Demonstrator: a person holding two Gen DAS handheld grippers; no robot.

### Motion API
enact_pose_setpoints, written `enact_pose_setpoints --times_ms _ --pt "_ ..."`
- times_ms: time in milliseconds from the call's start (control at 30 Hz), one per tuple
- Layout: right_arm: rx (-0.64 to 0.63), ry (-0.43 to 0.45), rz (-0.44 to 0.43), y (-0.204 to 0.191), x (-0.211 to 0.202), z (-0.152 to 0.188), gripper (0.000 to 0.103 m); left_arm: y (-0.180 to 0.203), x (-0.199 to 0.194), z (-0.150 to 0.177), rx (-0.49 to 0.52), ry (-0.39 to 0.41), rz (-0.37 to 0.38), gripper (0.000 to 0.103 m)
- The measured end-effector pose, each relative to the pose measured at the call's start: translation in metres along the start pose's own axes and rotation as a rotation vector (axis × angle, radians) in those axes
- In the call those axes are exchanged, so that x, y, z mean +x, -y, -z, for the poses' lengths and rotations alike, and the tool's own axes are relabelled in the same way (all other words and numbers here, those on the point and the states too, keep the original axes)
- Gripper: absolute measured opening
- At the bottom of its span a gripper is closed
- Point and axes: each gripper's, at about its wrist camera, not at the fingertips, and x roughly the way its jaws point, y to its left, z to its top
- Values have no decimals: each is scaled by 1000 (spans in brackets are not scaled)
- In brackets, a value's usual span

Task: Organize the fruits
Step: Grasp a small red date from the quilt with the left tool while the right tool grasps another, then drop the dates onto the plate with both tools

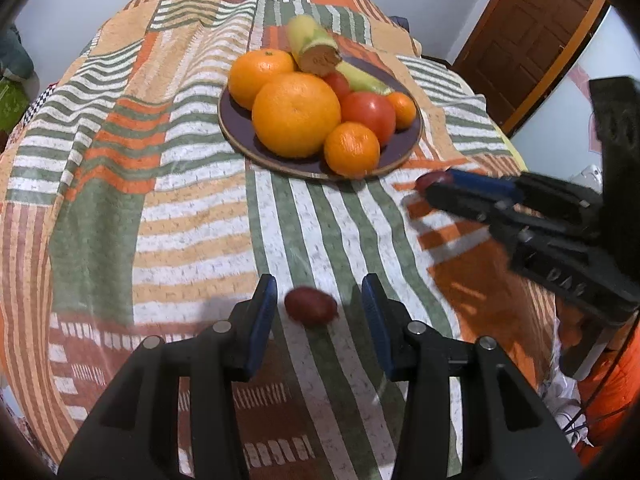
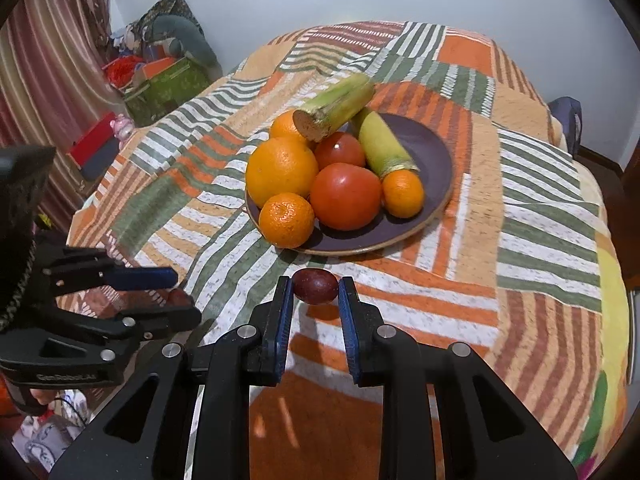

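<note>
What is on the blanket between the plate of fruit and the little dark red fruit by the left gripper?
Nothing but bare striped blanket lies between the plate and that small dark red fruit; the left wrist view shows it.

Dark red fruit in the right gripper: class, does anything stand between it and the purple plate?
Only bare blanket lies between the dark red fruit and the purple plate. Just inside its near rim, a mandarin and a tomato crowd the space.
</note>
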Motion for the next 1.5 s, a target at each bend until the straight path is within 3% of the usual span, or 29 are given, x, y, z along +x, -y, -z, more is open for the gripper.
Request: enact_pose_setpoints --times_ms 167,233,300,667,1133,1500 --pt "18 18 10 4 -11 4 21 -1 4 9 -6 -2 -28 44" --pt "23 21 13 5 -14 5 21 -2 2 10 -8 22 -61 36" --pt "30 24 15 7 -16 6 21 -3 1 11 -10 25 -41 27" --pt "31 51 23 8 -22 1 21 -2 -7 -4 -9 69 -65 27" --pt "2 125 44 15 -23 -31 21 20 -24 -71 30 201 -16 27" --pt "-9 145 42 25 -6 -54 21 25 -5 -101 38 217 5 27"
